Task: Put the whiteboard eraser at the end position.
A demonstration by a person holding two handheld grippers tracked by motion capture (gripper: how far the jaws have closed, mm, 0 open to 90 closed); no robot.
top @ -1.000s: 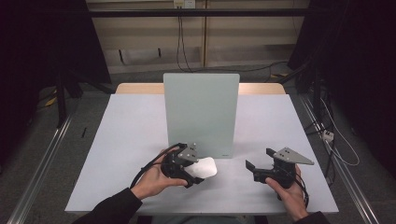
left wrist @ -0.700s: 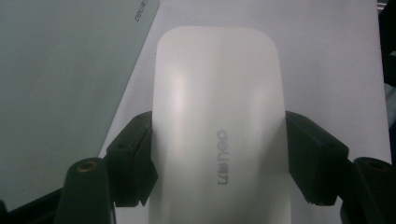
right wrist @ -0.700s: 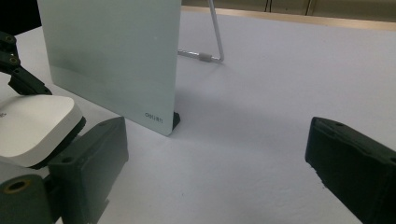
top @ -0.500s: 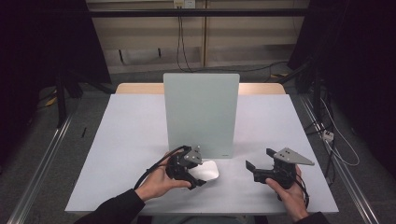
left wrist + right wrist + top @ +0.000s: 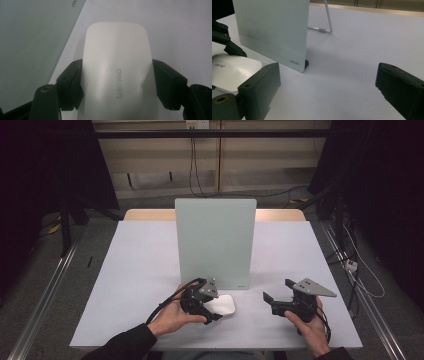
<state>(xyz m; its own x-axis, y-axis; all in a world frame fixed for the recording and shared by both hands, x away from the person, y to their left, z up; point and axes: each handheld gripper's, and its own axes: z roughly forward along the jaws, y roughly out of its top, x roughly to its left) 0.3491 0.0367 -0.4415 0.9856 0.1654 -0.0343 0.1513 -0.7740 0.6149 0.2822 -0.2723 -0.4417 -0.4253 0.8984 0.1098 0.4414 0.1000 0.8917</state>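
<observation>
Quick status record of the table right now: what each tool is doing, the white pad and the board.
left tool: shut on the white pad, jaws pressing its two sides
white pad: lying on the table, just in front of the board
board: upright on a wire stand
right tool: open, nothing between its jaws

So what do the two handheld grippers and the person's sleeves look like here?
Both the left gripper and right gripper are black with blocky jaws, a grey three-cornered plate on top, and a trailing black cable. Brass-coloured screw heads show near the jaws. The sleeves are dark.
</observation>
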